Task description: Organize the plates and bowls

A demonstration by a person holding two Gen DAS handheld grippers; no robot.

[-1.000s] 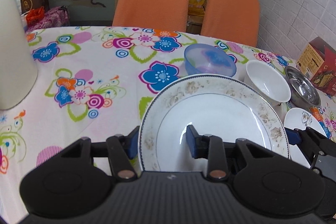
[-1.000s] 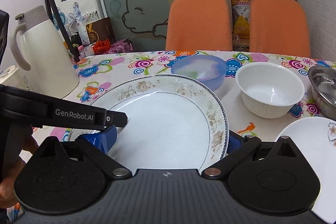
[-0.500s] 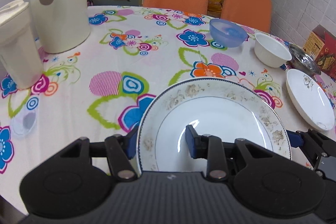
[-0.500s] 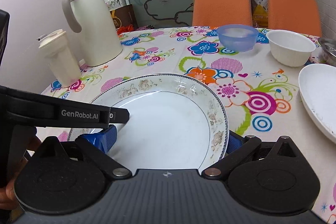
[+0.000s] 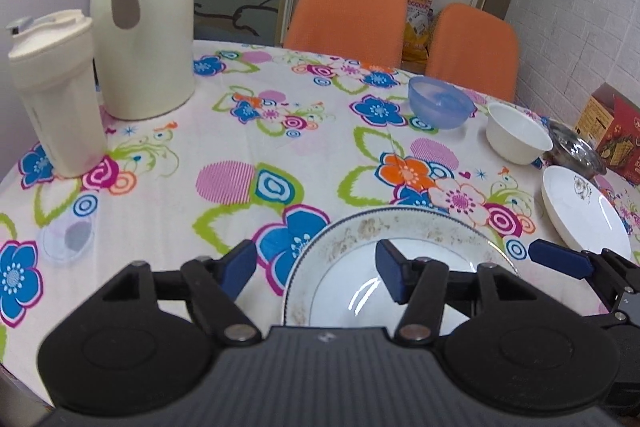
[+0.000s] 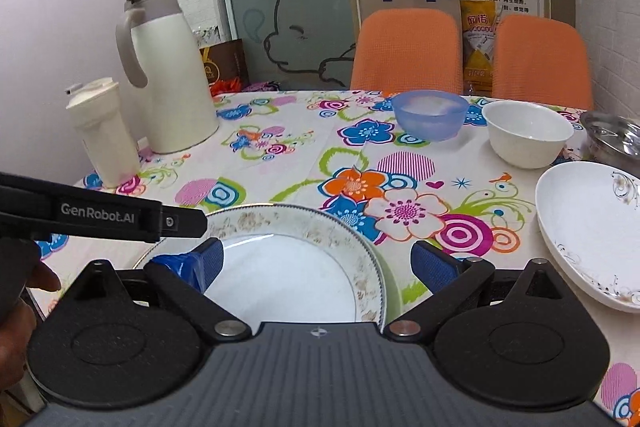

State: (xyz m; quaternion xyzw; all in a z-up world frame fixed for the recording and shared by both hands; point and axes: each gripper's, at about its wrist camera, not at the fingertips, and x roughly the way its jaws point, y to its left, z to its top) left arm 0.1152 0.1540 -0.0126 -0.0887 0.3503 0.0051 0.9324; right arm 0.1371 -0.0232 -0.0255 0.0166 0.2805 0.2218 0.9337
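Floral tablecloth (image 5: 280,155) carries the patterned plate (image 5: 356,291), both the left gripper (image 5: 316,271) and right gripper (image 6: 316,263) spread, straddling its rim.

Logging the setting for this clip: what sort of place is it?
Probably a dining or break room: a round table with a floral cloth, two orange chairs, a thermos jug and bowls.

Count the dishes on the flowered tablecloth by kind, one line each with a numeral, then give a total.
Plates: 2, the floral-rimmed plate and the white plate
Bowls: 3, the blue plastic bowl, the white bowl and the steel bowl
Total: 5
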